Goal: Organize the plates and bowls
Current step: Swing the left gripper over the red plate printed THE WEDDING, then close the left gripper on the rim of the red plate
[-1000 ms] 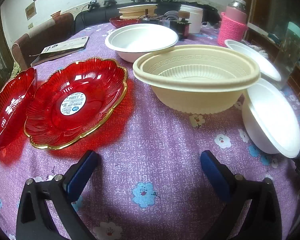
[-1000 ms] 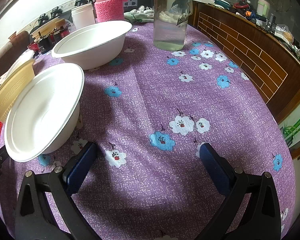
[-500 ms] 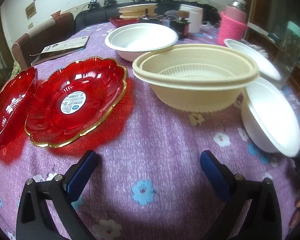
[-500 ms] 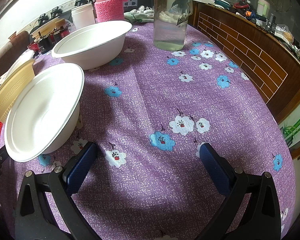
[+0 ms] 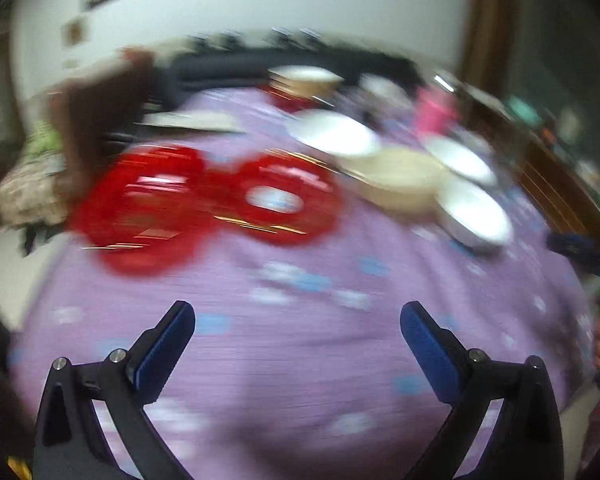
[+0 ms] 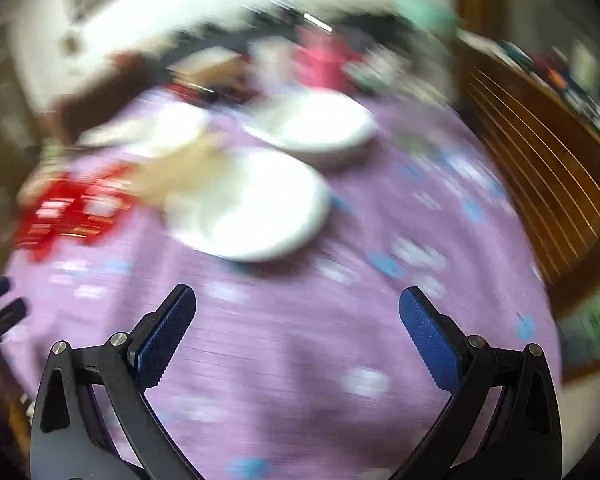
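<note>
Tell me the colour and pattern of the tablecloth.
The tablecloth is purple with small blue and white flowers, blurred by motion; it shows best in the right wrist view.

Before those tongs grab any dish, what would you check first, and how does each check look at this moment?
1. Left tongs open and empty: ok, the blue pads stand wide apart with only cloth between them.
2. Right tongs open and empty: ok, same wide gap.
3. View steady enough to aim: not ok, both views are smeared by motion.
4. Red plates in sight and side by side on the purple tablecloth: ok, though blur hides whether they overlap.
5. Nearest white bowl ahead of the right tongs, nothing between: ok.
6. Cream bowl apart from its white neighbours: cannot tell, edges blur together.
</note>
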A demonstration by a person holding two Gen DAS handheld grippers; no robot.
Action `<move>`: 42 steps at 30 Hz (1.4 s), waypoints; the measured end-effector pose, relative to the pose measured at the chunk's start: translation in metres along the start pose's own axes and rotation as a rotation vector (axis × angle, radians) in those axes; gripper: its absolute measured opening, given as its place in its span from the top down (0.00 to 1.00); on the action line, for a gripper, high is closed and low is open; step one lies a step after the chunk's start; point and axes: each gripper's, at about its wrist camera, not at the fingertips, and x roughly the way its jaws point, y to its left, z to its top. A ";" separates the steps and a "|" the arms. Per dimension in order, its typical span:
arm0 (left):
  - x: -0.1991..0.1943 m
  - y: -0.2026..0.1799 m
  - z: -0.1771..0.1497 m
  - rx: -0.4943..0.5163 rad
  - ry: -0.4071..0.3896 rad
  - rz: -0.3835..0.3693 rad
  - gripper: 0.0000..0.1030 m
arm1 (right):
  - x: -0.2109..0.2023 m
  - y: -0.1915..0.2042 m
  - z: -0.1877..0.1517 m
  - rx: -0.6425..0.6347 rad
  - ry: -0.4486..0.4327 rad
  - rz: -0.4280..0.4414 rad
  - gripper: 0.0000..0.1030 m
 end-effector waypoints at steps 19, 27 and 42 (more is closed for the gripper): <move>0.124 0.233 0.087 -0.421 0.275 0.251 0.01 | 0.173 0.302 0.033 0.313 0.500 0.631 0.00; 0.143 0.236 0.083 -0.465 0.343 0.176 0.01 | 0.195 0.317 0.034 0.409 0.509 0.611 0.00; 0.152 0.228 0.080 -0.456 0.360 0.184 0.46 | 0.214 0.328 0.041 0.471 0.449 0.561 0.26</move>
